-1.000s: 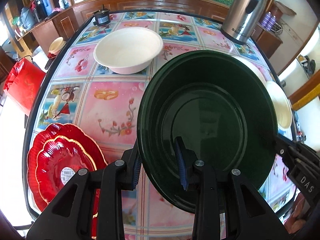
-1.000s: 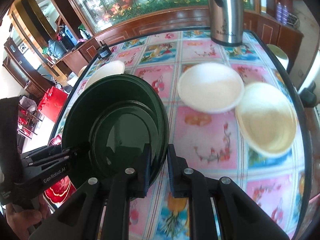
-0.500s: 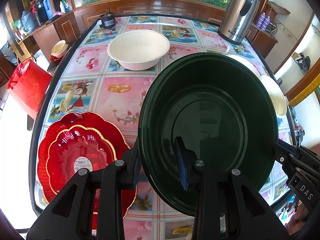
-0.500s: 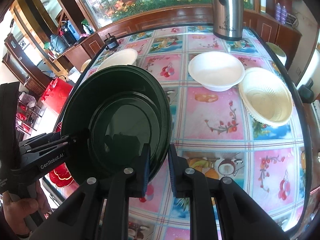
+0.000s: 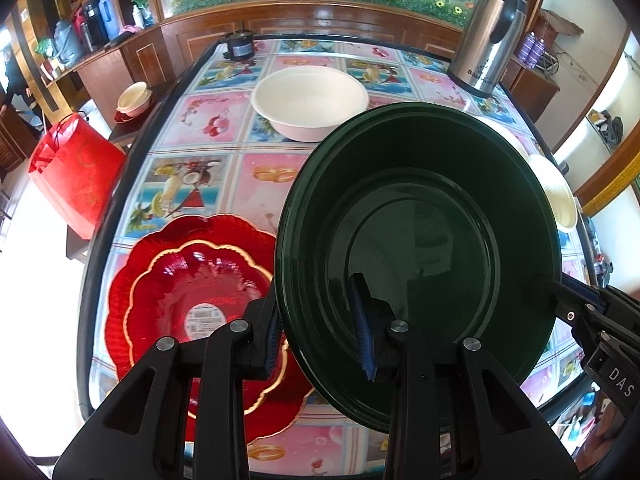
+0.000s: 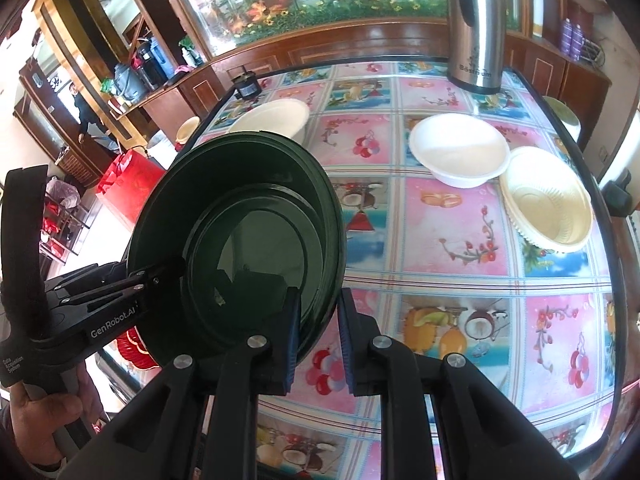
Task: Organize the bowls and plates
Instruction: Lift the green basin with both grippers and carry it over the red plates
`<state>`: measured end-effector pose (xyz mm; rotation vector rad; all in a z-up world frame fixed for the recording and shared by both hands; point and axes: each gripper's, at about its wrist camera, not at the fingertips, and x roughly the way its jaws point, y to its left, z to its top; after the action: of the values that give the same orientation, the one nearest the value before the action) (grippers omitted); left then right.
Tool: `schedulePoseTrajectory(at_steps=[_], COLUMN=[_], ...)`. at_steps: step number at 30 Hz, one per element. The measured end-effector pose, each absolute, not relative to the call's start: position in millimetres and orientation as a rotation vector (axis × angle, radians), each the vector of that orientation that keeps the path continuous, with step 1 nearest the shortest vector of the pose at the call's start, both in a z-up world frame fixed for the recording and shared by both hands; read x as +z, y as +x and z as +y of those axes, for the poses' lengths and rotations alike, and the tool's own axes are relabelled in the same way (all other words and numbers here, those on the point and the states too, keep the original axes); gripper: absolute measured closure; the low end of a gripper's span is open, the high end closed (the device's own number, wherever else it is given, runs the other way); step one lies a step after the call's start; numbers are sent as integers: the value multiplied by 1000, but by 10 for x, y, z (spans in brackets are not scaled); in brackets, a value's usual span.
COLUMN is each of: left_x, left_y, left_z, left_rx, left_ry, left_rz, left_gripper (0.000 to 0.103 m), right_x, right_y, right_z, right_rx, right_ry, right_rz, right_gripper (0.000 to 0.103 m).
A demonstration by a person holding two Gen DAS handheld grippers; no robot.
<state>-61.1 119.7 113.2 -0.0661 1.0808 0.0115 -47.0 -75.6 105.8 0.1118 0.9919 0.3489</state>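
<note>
Both my tools hold the green bowl (image 5: 416,248) above the worktop (image 5: 256,168): my left tool (image 5: 320,328) is clamped on its near rim, one pad outside the wall and one inside, and my right tool (image 6: 318,332) straddles the rim on the opposite side, its pads close on either side of the wall and easing apart slightly, though I cannot tell whether they still press. Compared with a second ago, the bowl sits in the same spot between my tools, but the worktop has slid away beneath it: the red plates (image 5: 192,292), then half cut off at the lower left of my left tool, now show almost whole just left of it, and the white bowl (image 5: 310,104) ahead looks smaller and farther off. From my right tool, the second white bowl (image 6: 460,150) and the cream bowl (image 6: 546,198) touching it have drifted up and to the right, well ahead of the pads. The green bowl is dark, glossy and round, with stepped rings around a flat bottom. The red plates are scalloped, ribbed, gold-edged and stacked, a label at the centre of the top one. The white bowls are matte and smooth; the cream one has a fluted rim. The worktop wears a shiny cloth of pink and blue picture squares, with a steel flask (image 5: 490,36) at its far right corner.
</note>
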Motion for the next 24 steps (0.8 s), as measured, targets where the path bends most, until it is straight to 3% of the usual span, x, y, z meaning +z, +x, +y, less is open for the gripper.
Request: schedulePoseTrajectory(at_steps=[24], left_x=[1105], left_y=[-843], left_z=[1997], left_rx=[130], left_ry=[-126], left_rz=[1095], left_gripper=[72], right_x=[1069], right_y=[-399], right_z=[21], right_rx=[488], right_ry=[25], right_rz=[1000], right_gripper=[83])
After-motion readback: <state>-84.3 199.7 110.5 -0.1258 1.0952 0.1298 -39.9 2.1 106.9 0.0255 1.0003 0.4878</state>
